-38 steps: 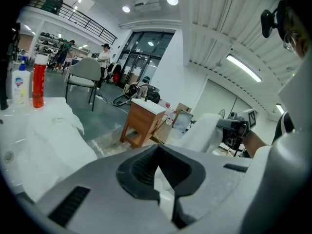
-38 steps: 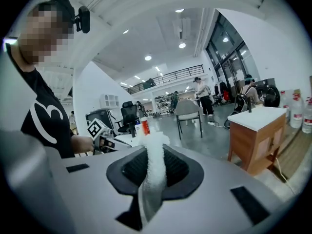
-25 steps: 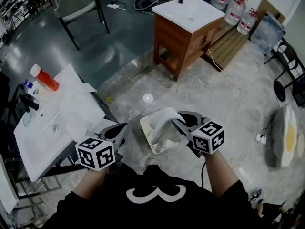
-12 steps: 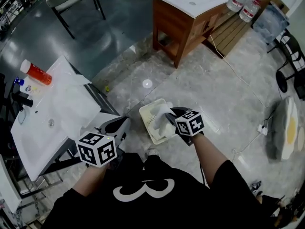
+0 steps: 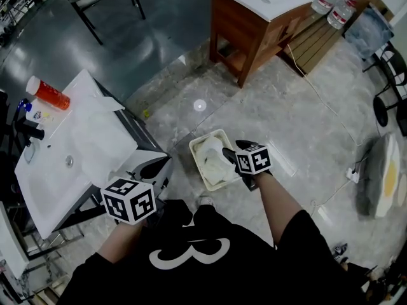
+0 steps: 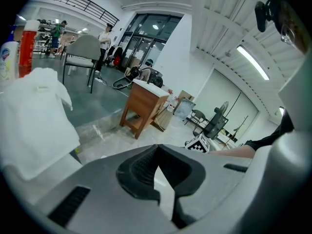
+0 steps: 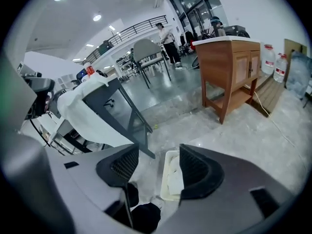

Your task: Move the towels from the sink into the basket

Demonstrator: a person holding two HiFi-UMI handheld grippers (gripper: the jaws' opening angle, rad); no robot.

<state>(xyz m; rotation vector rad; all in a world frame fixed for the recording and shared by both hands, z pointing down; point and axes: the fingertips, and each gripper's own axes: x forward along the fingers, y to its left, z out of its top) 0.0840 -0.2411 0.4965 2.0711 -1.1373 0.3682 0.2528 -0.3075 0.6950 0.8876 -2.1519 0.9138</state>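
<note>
1. The white sink point(image 5: 44, 183) stands left of the basket point(image 5: 205, 138). White towels point(image 5: 95, 138) are heaped on the end of it nearer the basket.
2. A wooden cabinet point(image 5: 254, 27) stands beyond the basket, well apart from it.
3. The basket sits on the floor, and one white towel point(image 5: 211, 161) lies inside it.
4. The right gripper point(image 5: 234, 151) hangs over the basket's right edge. Its jaws have just been opening and stand apart with nothing clamped between them. The towel lies below them in the basket.
5. The left gripper point(image 5: 156, 168) is left of the basket, between it and the sink. Its tips are together and it is empty.
6. A red can point(image 5: 48, 94) lies on the end of the sink farthest from the basket.
</note>
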